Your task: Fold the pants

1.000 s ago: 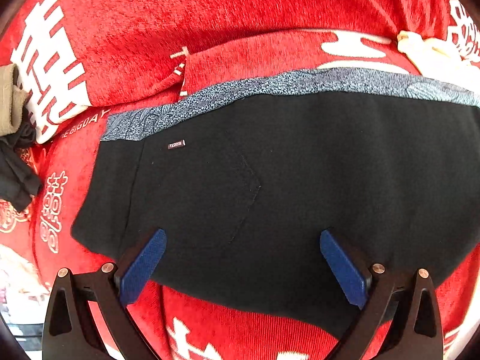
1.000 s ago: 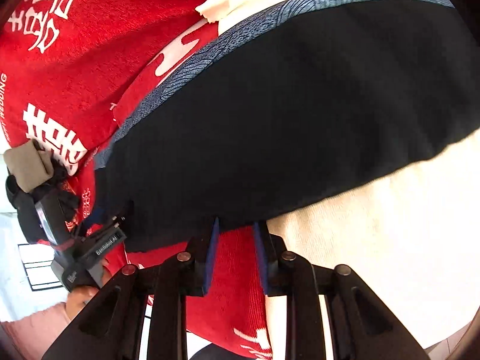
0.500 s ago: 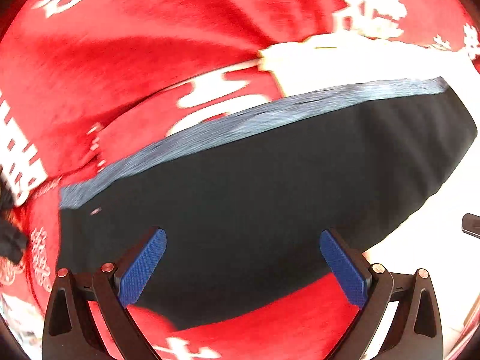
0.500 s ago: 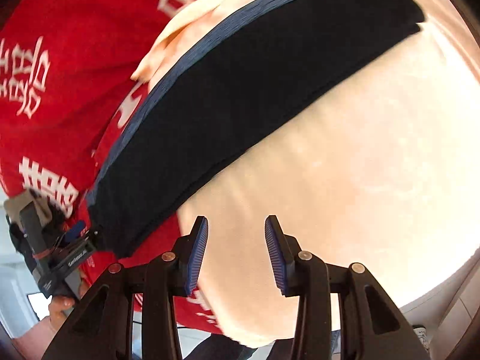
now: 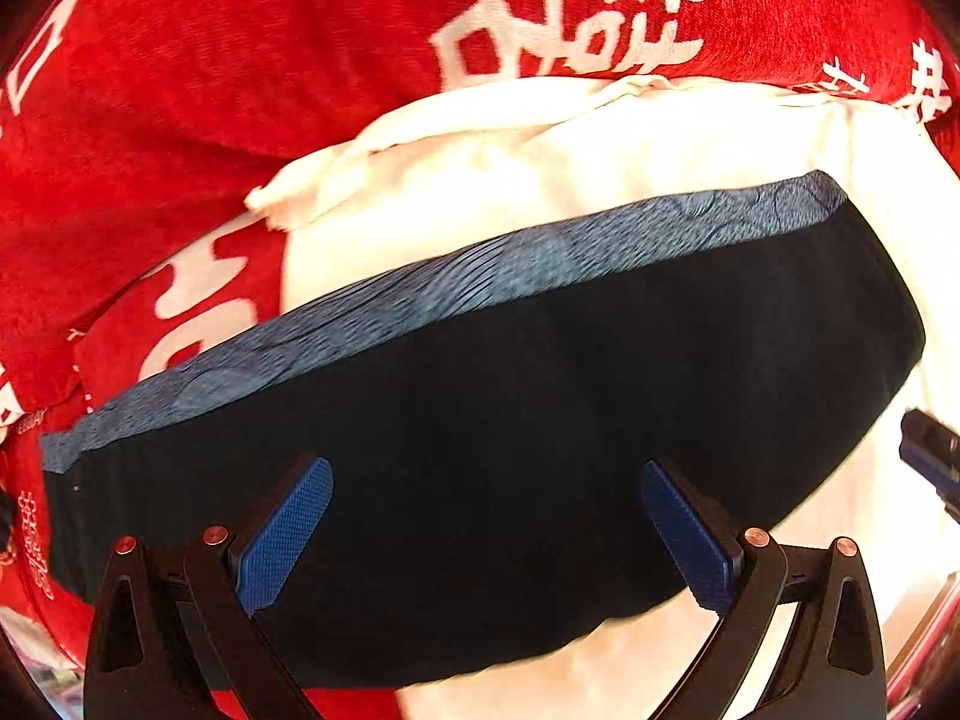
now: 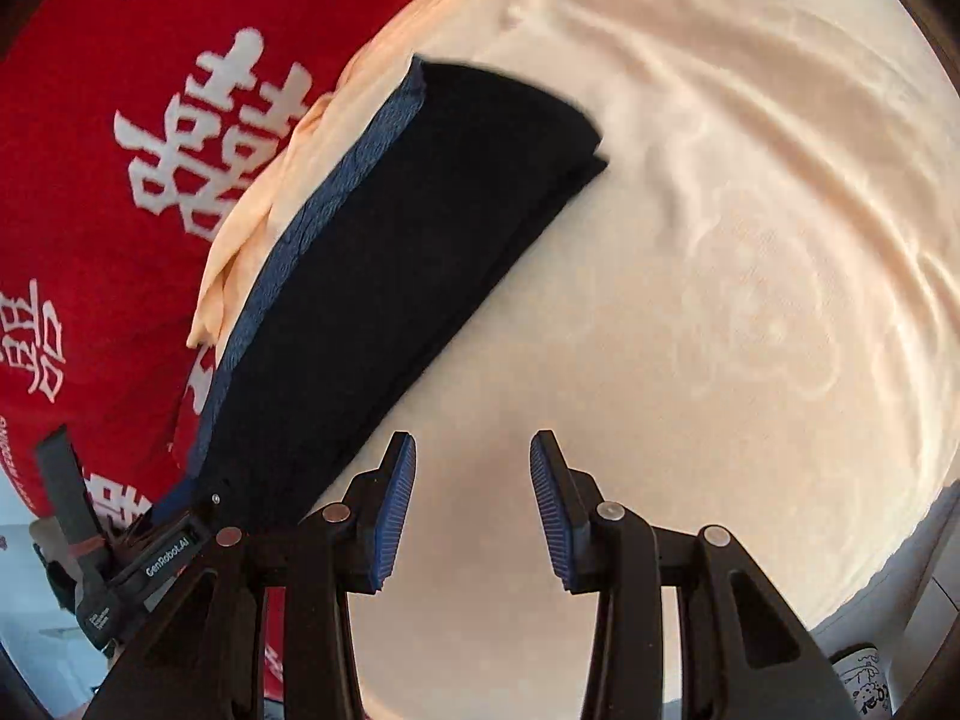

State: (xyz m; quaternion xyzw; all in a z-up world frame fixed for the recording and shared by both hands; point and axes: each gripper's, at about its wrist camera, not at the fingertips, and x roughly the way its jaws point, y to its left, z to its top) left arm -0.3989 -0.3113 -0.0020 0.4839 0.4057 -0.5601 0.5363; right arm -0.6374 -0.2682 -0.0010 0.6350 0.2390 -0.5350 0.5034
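Observation:
The black pants (image 5: 540, 420) lie folded into a flat stack with a blue-grey patterned waistband (image 5: 480, 276) along the far edge. They rest half on a cream sheet (image 5: 600, 180) and half on a red blanket (image 5: 180, 120). My left gripper (image 5: 486, 528) is open, its blue pads spread wide just above the pants' near part. In the right wrist view the pants (image 6: 390, 276) lie to the left. My right gripper (image 6: 471, 504) is open and empty over the cream sheet (image 6: 750, 300), beside the pants' near edge. The left gripper's body (image 6: 138, 570) shows at the lower left.
The red blanket (image 6: 120, 180) with white characters covers the left and far side. The cream sheet's edge drops off at the lower right (image 6: 888, 564). The right gripper's tip (image 5: 930, 456) peeks in at the right edge of the left wrist view.
My right gripper has opened and pulled back off the pants' edge, to the right over the cream sheet. My left gripper stayed open and its view swung right along the pants.

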